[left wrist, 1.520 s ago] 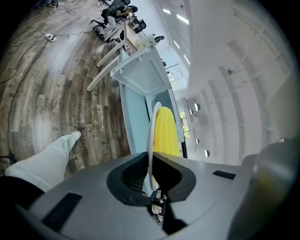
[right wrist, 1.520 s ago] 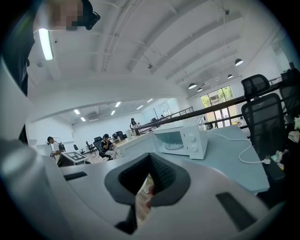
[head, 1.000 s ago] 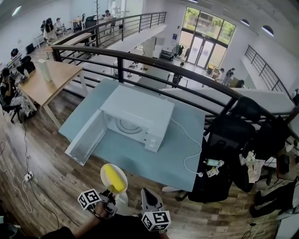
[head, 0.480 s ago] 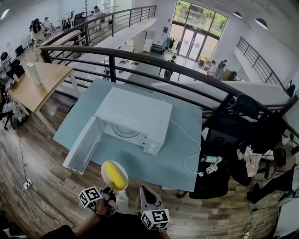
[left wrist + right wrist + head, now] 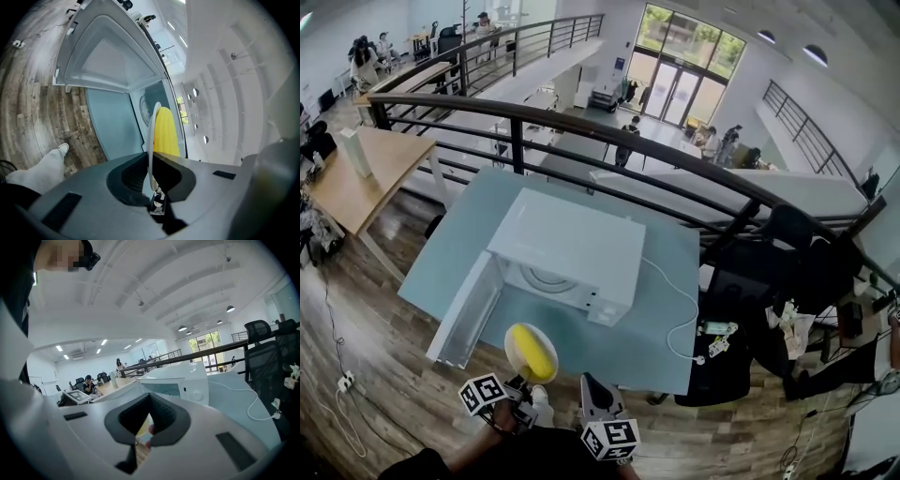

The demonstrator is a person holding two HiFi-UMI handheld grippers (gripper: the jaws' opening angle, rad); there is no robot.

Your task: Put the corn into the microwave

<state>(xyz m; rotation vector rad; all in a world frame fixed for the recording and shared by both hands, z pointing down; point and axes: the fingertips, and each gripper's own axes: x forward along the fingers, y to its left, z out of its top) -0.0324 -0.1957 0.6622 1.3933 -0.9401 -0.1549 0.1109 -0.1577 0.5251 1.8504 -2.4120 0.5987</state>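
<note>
Corn point(image 5: 532, 356) lies on a plate point(image 5: 512, 341) pinched by the left tongs point(image 5: 523, 382); right tongs point(image 5: 590, 384) closed, empty. Hold it level entering the microwave point(image 5: 567, 246).

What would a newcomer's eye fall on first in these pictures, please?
The bright yellow corn on a white plate, gripped by the left tool at the near edge of the pale blue table. Behind it, the white microwave sits with its door wide open.

No text, label, brand or number can be read; the microwave point(image 5: 567, 248) panel's markings are too small.
</note>
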